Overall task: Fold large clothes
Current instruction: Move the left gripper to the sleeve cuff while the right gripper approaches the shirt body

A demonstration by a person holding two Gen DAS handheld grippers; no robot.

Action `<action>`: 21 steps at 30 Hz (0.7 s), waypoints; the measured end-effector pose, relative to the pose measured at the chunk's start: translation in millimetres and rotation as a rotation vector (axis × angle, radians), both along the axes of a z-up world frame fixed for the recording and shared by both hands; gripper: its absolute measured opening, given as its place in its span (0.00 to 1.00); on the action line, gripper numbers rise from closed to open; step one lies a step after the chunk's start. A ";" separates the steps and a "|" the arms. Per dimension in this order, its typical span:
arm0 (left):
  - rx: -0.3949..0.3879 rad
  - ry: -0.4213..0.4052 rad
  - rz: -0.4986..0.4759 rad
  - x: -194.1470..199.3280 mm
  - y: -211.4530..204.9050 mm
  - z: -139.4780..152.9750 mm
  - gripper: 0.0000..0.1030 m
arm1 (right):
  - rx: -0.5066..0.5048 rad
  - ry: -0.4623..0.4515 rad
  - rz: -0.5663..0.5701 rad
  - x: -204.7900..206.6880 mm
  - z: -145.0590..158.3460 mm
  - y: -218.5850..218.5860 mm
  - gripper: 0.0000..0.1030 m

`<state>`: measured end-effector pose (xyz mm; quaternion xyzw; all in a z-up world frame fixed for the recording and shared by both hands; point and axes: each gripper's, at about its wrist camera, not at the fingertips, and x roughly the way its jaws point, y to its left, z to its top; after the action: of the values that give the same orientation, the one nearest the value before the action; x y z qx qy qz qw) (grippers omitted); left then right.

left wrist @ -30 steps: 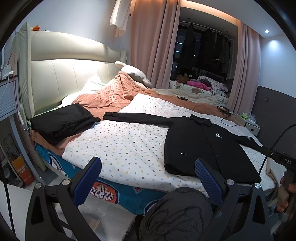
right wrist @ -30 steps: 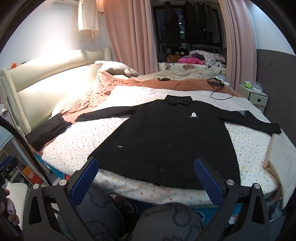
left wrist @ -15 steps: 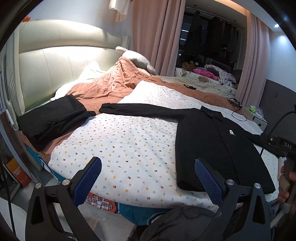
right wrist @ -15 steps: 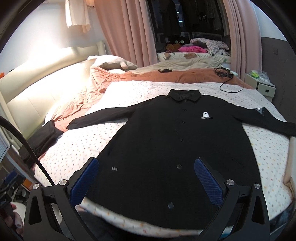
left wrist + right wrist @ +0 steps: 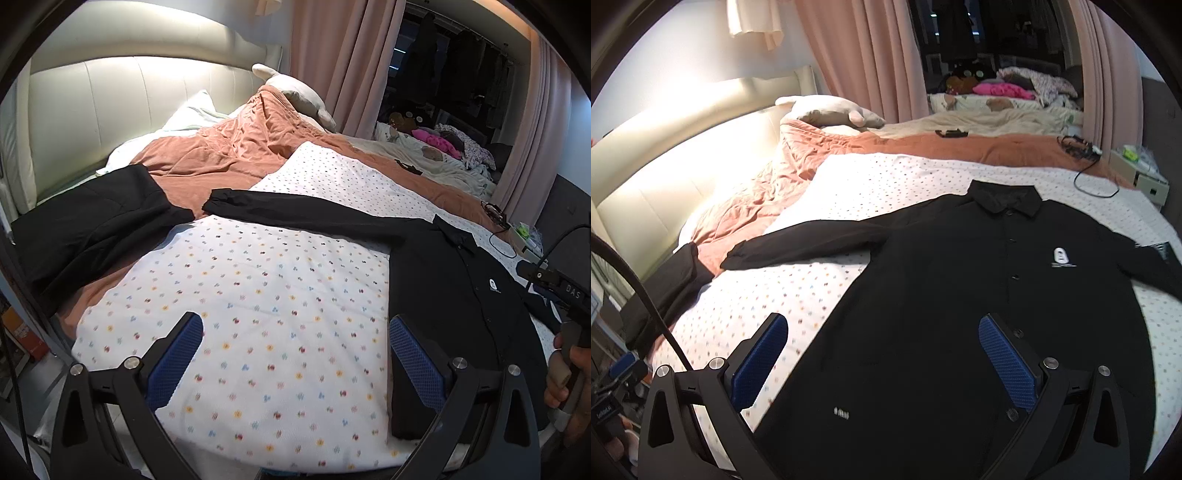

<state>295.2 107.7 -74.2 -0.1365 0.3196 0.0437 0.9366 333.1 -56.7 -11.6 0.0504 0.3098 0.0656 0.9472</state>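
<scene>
A black long-sleeved button shirt [image 5: 953,295] lies flat, front up, on the dotted white sheet [image 5: 827,280], sleeves spread to both sides. In the left wrist view the shirt [image 5: 454,295] lies to the right, with its left sleeve [image 5: 295,214] stretched across the sheet [image 5: 277,295]. My left gripper [image 5: 295,358] is open and empty above the sheet, just left of the shirt's hem. My right gripper [image 5: 882,354] is open and empty above the shirt's lower body. The right sleeve's end is cut off at the frame edge.
A folded black garment [image 5: 85,229] lies at the bed's left corner on an orange quilt [image 5: 229,155]. A padded headboard [image 5: 129,103] and pillows stand behind. A nightstand [image 5: 1141,173] and a cable [image 5: 1089,177] are at the far right. A second bed with clothes is beyond.
Both grippers have moved forward and lower over the bed. The shirt and sheet fill more of each view. The shirt has not moved.
</scene>
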 end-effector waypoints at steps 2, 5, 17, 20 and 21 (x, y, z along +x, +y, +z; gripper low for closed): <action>-0.032 0.009 -0.001 15.0 6.0 -0.8 1.00 | 0.022 0.014 -0.005 19.6 -2.4 -5.6 1.00; -0.048 0.010 0.007 34.5 11.6 -0.2 1.00 | 0.047 0.023 -0.013 44.1 -4.8 -11.3 1.00; -0.076 0.005 0.032 122.1 40.5 3.2 1.00 | 0.123 0.078 -0.029 132.8 -23.8 -16.1 0.87; -0.107 0.009 0.041 145.6 55.6 0.2 0.97 | 0.158 0.107 -0.057 156.7 -35.0 -24.1 0.73; -0.106 0.013 0.050 152.9 60.1 -1.4 0.96 | 0.166 0.119 -0.059 163.0 -38.9 -25.5 0.71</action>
<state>448.0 167.8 -75.6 -0.1934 0.3240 0.0509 0.9247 496.1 -82.3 -50.5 0.1415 0.3574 0.0597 0.9212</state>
